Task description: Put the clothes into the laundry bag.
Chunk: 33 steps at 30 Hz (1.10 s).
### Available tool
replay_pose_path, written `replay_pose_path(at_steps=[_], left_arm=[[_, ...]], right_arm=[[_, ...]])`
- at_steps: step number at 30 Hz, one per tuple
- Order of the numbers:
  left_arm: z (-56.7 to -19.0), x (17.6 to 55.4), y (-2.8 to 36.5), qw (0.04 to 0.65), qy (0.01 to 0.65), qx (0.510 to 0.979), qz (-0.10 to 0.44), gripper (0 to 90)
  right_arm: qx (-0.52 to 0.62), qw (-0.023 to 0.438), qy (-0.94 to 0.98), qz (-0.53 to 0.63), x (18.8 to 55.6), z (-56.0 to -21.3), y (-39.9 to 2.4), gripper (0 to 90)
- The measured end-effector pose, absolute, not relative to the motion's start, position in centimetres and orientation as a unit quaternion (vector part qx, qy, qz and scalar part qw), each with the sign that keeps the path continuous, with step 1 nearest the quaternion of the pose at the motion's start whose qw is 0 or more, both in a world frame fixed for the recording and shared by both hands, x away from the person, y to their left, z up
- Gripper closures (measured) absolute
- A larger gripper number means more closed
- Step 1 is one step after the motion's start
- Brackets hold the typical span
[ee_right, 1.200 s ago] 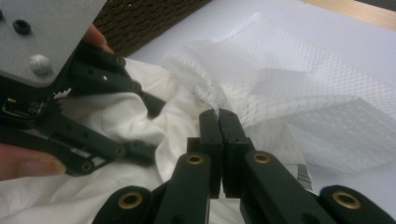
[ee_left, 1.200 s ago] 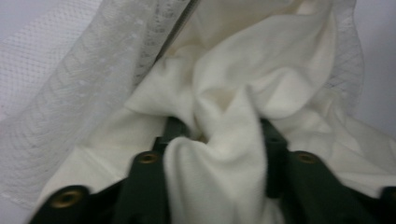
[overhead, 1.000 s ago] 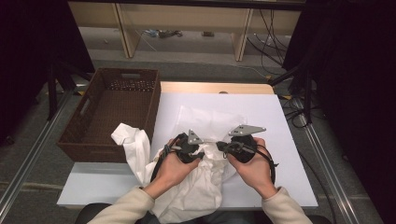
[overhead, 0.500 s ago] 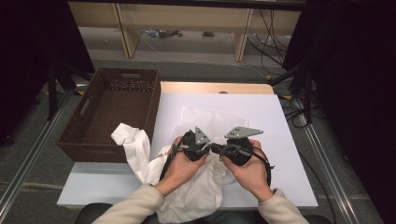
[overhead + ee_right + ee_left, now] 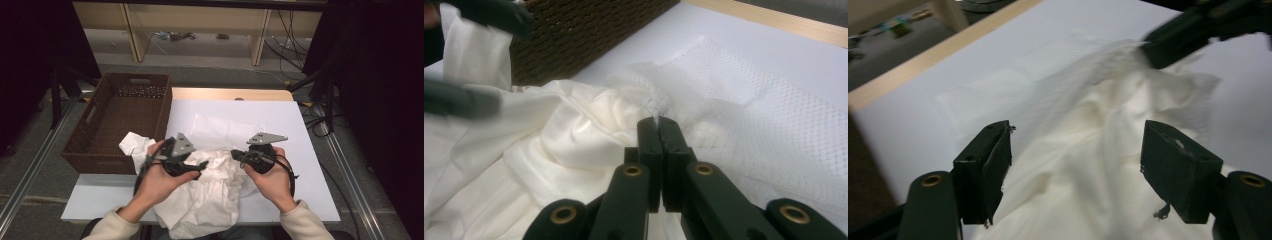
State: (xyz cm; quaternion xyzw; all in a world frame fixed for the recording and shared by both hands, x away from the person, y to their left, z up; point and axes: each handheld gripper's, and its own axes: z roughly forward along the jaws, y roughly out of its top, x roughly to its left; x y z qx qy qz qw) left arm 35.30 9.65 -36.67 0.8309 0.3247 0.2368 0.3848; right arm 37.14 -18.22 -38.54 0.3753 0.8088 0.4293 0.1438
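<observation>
White cloth (image 5: 210,195) spills off my bench edge; right gripper (image 5: 658,122) clamps its mesh hem, left gripper (image 5: 1075,165) jaws just opened, clear of it.

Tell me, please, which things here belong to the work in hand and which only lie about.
In the work: white cloth; mesh bag, its edge pinched in the shut right gripper; left gripper, jaws just opened, cloth lying below them.

Lying about: wicker basket; cables on the floor.
</observation>
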Motion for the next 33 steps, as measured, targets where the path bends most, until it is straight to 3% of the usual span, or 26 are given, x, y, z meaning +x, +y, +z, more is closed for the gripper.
replay_pose_path(at_steps=[5,11,22,33], left_arm=[[-37.3,36.5,13.9,0.312,0.398,0.811,0.293,29.3],[-38.8,37.8,15.8,0.279,0.454,0.797,0.283,33.2],[-39.5,38.2,16.0,0.291,0.446,0.807,0.255,62.0],[-38.9,37.7,16.0,0.297,0.452,0.798,0.267,69.7]], right_arm=[[0.376,0.146,0.809,0.428,37.2,-38.5,-18.2,90.0],[0.376,0.144,0.809,0.427,37.2,-38.5,-18.2,90.0],[0.377,0.143,0.809,0.427,37.2,-38.5,-18.2,90.0],[0.387,0.134,0.806,0.427,37.1,-38.4,-18.2,90.0]])
